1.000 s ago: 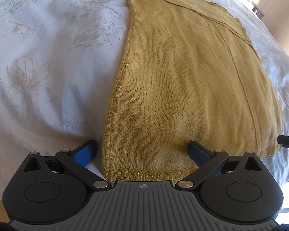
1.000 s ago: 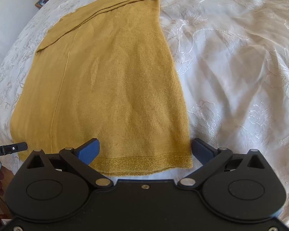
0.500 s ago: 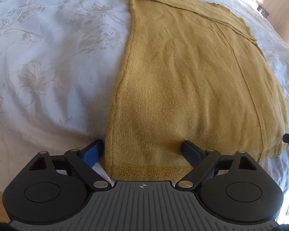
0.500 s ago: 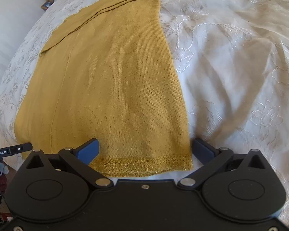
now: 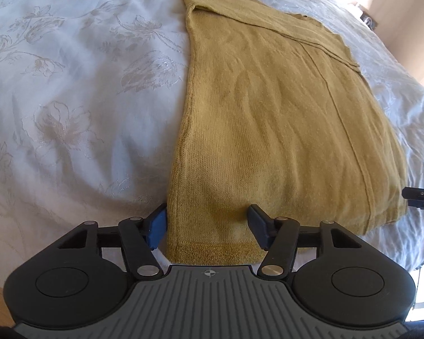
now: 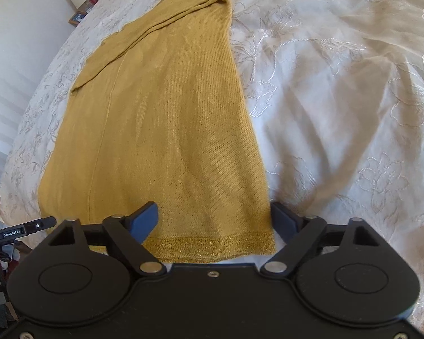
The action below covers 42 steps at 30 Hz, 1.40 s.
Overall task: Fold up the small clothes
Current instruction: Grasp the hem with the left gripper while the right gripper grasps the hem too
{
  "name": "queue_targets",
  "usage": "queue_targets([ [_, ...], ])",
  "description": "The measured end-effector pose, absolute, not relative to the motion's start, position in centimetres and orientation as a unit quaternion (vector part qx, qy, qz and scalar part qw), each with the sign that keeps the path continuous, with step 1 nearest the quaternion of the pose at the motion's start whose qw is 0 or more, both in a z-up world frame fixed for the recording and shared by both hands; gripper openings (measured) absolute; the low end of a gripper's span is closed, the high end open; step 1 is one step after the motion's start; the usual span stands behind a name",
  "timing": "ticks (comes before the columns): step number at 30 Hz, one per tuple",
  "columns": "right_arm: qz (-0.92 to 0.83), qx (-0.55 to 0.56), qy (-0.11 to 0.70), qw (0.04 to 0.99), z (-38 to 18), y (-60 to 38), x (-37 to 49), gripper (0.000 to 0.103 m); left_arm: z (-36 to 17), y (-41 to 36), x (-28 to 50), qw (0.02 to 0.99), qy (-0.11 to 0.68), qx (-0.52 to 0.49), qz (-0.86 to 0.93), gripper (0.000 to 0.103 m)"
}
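Left wrist view: the left gripper (image 5: 207, 226) is closing, jaws astride the near left hem corner of the sweater (image 5: 282, 130), spread flat on the bed (image 5: 70, 113).

Right wrist view: the right gripper (image 6: 215, 221) is closing astride the sweater's (image 6: 166, 130) near right hem corner, not yet pinching.

mustard top (image 5: 282, 130) is a fine matt knit, with a glittery band along its near hem; bedspread (image 5: 70, 90) under it is white cloth, slight sheen, embroidered flowers; gripper bodies look like matt black plastic

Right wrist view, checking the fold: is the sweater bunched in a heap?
No, the sweater lies spread flat on the bedspread.
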State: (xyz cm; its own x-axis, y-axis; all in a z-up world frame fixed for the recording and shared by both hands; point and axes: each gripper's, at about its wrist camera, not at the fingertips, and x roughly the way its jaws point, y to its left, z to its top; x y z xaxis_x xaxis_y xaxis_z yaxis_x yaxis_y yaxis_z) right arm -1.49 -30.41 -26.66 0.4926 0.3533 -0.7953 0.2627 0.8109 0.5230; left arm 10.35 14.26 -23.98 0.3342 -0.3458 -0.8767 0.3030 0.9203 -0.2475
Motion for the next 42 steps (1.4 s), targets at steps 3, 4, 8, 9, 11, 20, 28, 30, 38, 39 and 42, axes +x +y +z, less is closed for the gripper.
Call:
queue_targets([
  [3, 0.027, 0.32, 0.506, 0.8, -26.6, -31.1, -1.8, 0.043, -24.0, 14.0, 10.4, 0.815, 0.545, -0.019, -0.194, 0.058],
  [4, 0.026, 0.318, 0.509, 0.799, -26.5, -31.2, -1.9, 0.03, -24.0, 14.0, 10.5, 0.814, 0.547, -0.02, -0.194, 0.054],
  [8, 0.025, 0.324, 0.503, 0.801, -25.2, -31.0, -2.1, 0.015, -23.4, 14.1, 10.7, 0.813, 0.549, -0.023, -0.193, 0.012],
  [9, 0.028, 0.325, 0.498, 0.804, -24.8, -31.1, -2.2, 0.014, -23.0, 14.1, 10.7, 0.814, 0.546, -0.029, -0.195, 0.005],
  [11, 0.033, 0.335, 0.479, 0.811, -23.4, -31.1, -2.2, 0.014, -21.9, 14.2, 10.7, 0.819, 0.538, -0.045, -0.197, 0.005],
  [20, 0.042, 0.384, 0.389, 0.836, -18.4, -32.6, 0.8, 0.014, -15.7, 13.7, 13.7, 0.853, 0.466, -0.126, -0.197, 0.005],
  [28, 0.037, 0.416, 0.329, 0.847, -18.0, -35.9, 7.1, 0.009, -13.3, 12.4, 19.5, 0.877, 0.421, -0.158, -0.17, 0.005],
  [30, 0.047, 0.412, 0.333, 0.847, -18.2, -36.7, 9.3, 0.009, -13.1, 11.7, 20.8, 0.881, 0.417, -0.153, -0.164, 0.005],
  [38, 0.069, 0.336, 0.447, 0.826, -20.0, -36.0, 11.0, 0.043, -13.9, 9.3, 23.2, 0.881, 0.427, -0.128, -0.16, 0.005],
  [39, 0.067, 0.34, 0.449, 0.824, -20.2, -35.9, 10.1, 0.045, -14.1, 9.3, 23.4, 0.879, 0.429, -0.129, -0.162, 0.005],
  [42, 0.051, 0.352, 0.46, 0.814, -20.7, -35.4, 7.2, 0.046, -14.5, 9.5, 23.6, 0.875, 0.435, -0.13, -0.166, 0.005],
])
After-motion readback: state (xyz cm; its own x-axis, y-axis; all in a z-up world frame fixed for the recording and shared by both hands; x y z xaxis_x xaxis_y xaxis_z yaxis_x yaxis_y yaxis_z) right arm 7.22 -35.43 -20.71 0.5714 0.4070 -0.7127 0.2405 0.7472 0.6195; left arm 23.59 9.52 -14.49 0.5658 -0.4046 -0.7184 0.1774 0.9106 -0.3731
